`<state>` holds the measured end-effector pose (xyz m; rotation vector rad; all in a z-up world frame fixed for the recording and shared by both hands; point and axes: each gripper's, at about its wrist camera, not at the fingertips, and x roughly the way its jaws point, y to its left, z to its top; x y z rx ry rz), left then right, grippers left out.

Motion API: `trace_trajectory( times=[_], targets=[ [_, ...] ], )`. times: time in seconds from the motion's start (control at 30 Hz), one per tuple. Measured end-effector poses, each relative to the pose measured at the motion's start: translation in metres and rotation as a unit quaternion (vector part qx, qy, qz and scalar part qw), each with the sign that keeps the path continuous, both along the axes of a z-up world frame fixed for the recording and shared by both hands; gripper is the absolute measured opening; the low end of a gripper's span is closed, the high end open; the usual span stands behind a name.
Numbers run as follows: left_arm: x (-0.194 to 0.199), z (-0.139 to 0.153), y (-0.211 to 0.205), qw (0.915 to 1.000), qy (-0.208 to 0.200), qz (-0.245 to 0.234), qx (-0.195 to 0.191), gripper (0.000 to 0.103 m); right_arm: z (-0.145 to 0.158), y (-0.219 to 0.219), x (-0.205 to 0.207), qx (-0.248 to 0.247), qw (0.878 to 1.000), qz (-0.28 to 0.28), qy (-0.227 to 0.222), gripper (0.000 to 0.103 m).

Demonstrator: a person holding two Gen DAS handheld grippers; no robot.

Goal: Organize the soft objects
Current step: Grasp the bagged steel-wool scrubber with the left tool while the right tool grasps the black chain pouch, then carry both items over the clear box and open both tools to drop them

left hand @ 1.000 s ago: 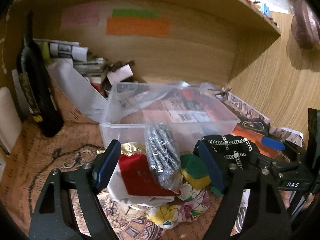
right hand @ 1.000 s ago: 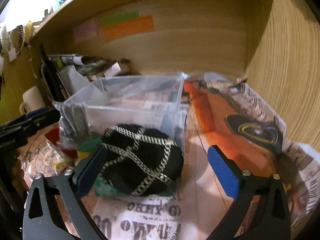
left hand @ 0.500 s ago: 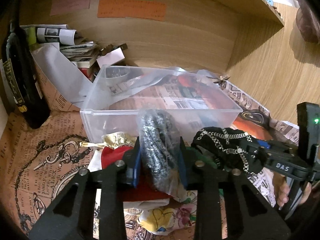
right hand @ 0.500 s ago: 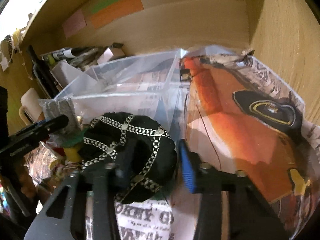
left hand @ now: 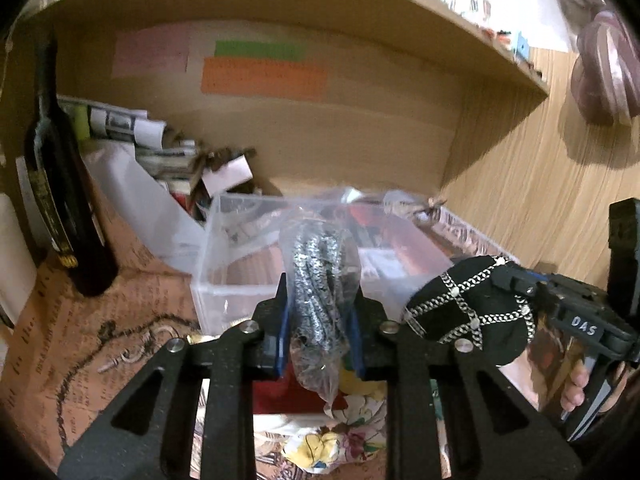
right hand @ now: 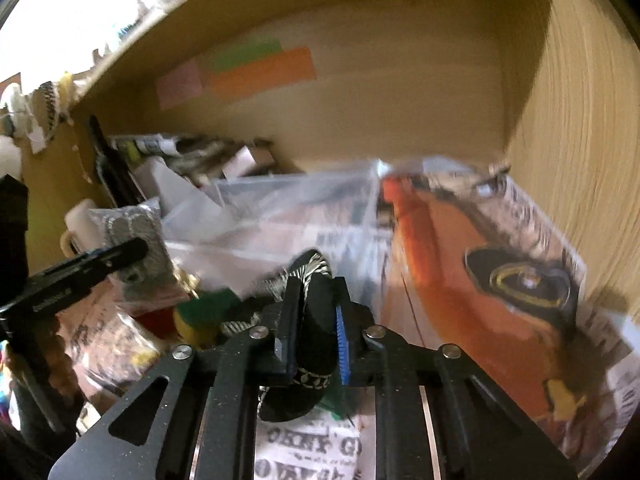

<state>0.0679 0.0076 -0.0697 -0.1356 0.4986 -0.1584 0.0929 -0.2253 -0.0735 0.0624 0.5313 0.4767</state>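
We have both picks made — left gripper [left hand: 320, 320] clamps the clear-bagged silver mesh bundle [left hand: 320, 280], right gripper [right hand: 316, 336] squeezes the chain-trimmed black pouch [left hand: 472, 312]; next, probably into the far clear plastic bin [left hand: 208, 280].

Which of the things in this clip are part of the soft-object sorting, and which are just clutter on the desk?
In the job:
- bagged silver scrubber, clamped in left tongs
- black chain-trimmed pouch, clamped in right tongs
- clear plastic bin
- floral cloth
- red cloth

Lying about:
- dark bottle
- rolled papers
- orange car poster
- sticky notes
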Motion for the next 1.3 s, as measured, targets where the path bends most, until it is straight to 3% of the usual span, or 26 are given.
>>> trace_trajectory(
  times=[0.33,0.63,0.8,1.03,1.23,1.3],
  targets=[
    [0.013,0.031,0.017,0.9992,-0.037,0.012,-0.003,0.024,0.049,0.014,0.008,0.014,0.996,0.01,-0.084,0.012],
    [0.057,0.035,0.03,0.9994,-0.011,0.023,0.025,0.024,0.061,0.036,0.049,0.017,0.995,0.011,-0.101,0.012],
    [0.09,0.022,0.032,0.9979,0.031,0.028,0.049,0.024,0.049,0.054,0.08,0.001,0.997,0.017,-0.076,0.012],
    [0.128,-0.006,0.026,0.9912,0.096,0.021,0.088,0.024,0.022,0.076,0.117,-0.003,0.998,0.06,-0.002,0.012],
    [0.143,-0.02,0.019,0.9873,0.129,0.007,0.093,0.024,-0.002,0.088,0.135,-0.035,0.996,0.065,0.054,0.012],
    [0.144,-0.022,0.018,0.9865,0.135,0.005,0.092,0.029,-0.007,0.088,0.139,-0.049,0.995,0.054,0.065,0.013]
  ],
)
